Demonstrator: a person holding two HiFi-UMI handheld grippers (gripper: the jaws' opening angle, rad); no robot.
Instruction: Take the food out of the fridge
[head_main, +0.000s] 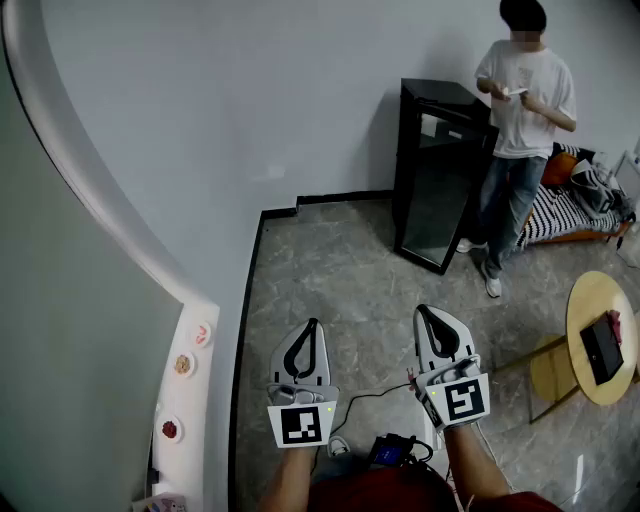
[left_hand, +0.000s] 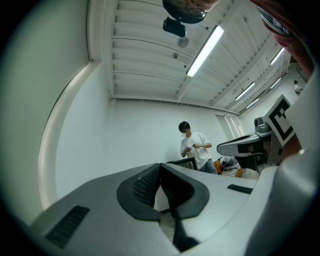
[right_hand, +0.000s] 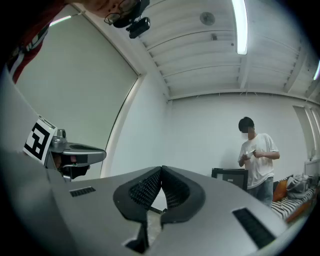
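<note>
A small black fridge with a glass door stands shut against the far wall; it also shows as a dark box in the right gripper view and just past the jaws in the left gripper view. My left gripper and right gripper are held side by side in front of me, well short of the fridge. Both are shut with tips touching and nothing between them. No food is visible inside the fridge from here.
A person in a white shirt stands right beside the fridge. A striped sofa lies behind them. A round wooden table with a black device sits at right. Small plates sit on a white ledge at left. Grey tiled floor lies between.
</note>
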